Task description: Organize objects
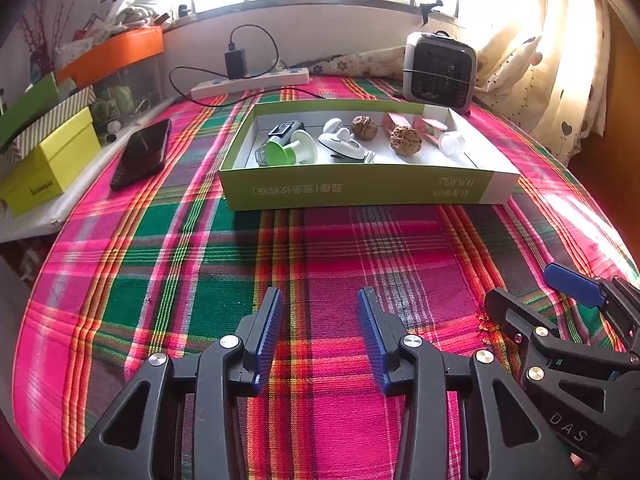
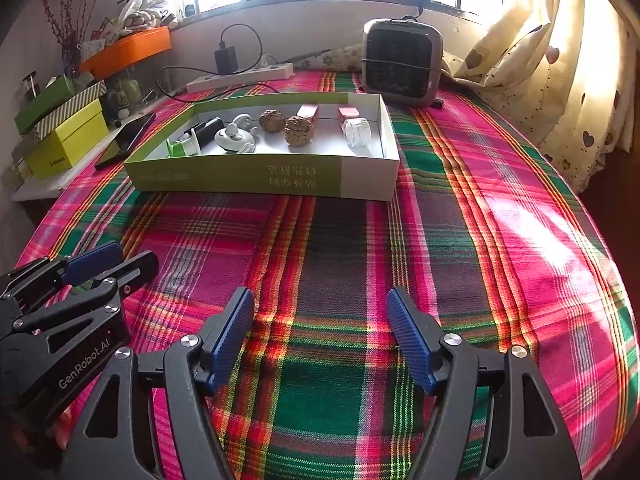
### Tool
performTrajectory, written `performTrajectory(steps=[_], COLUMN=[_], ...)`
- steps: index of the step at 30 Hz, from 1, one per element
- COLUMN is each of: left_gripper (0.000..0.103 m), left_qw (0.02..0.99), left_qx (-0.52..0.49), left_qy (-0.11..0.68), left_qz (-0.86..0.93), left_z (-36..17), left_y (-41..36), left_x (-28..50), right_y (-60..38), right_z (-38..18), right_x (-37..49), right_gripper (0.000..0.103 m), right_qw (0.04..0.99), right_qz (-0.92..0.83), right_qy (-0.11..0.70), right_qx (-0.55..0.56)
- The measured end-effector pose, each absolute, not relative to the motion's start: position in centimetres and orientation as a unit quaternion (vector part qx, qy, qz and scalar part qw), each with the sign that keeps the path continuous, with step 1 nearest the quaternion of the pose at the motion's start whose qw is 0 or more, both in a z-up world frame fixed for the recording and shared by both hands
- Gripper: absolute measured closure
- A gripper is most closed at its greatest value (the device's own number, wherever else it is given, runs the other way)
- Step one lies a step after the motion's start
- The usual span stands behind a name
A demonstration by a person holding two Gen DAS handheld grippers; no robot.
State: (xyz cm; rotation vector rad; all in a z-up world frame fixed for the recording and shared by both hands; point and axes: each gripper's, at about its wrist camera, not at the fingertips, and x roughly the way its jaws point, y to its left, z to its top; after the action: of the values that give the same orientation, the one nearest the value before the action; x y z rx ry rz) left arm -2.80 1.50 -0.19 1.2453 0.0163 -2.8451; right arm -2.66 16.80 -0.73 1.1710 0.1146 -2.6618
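A shallow green and white cardboard box (image 1: pixel 360 190) (image 2: pixel 260 180) lies on the plaid cloth. Inside it sit a green and white reel (image 1: pixel 288 152) (image 2: pixel 184 146), a white hook piece (image 1: pixel 342 142) (image 2: pixel 234 136), two walnuts (image 1: pixel 405 141) (image 2: pixel 298 130), two pink packets (image 1: pixel 430 126) (image 2: pixel 348 113) and a clear small jar (image 1: pixel 452 143) (image 2: pixel 357 131). My left gripper (image 1: pixel 318 332) is open and empty, low over the cloth in front of the box. My right gripper (image 2: pixel 320 336) is open and empty, beside the left one (image 2: pixel 100 268); it also shows in the left wrist view (image 1: pixel 560 292).
A black phone (image 1: pixel 142 152) (image 2: pixel 126 140) lies left of the box. A small grey heater (image 1: pixel 438 70) (image 2: pixel 402 62) stands behind it, with a power strip (image 1: pixel 250 82) (image 2: pixel 240 76) and charger. Yellow and green boxes (image 1: pixel 52 160) stack on a left shelf. Curtains hang right.
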Motion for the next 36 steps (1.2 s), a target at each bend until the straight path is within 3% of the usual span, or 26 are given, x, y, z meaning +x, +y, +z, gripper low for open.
performTrajectory(steps=[36], left_gripper=[0.062], left_qw=[0.015], left_qx=[0.394], left_qy=[-0.001], left_qz=[-0.919], left_z=[-0.28], left_y=[1.76], left_x=[-2.45], right_y=[16.62], right_z=[-0.78], right_x=[-2.66], right_gripper=[0.032], right_qw=[0.111], right_qz=[-0.910], right_qy=[0.041], right_qx=[0.398])
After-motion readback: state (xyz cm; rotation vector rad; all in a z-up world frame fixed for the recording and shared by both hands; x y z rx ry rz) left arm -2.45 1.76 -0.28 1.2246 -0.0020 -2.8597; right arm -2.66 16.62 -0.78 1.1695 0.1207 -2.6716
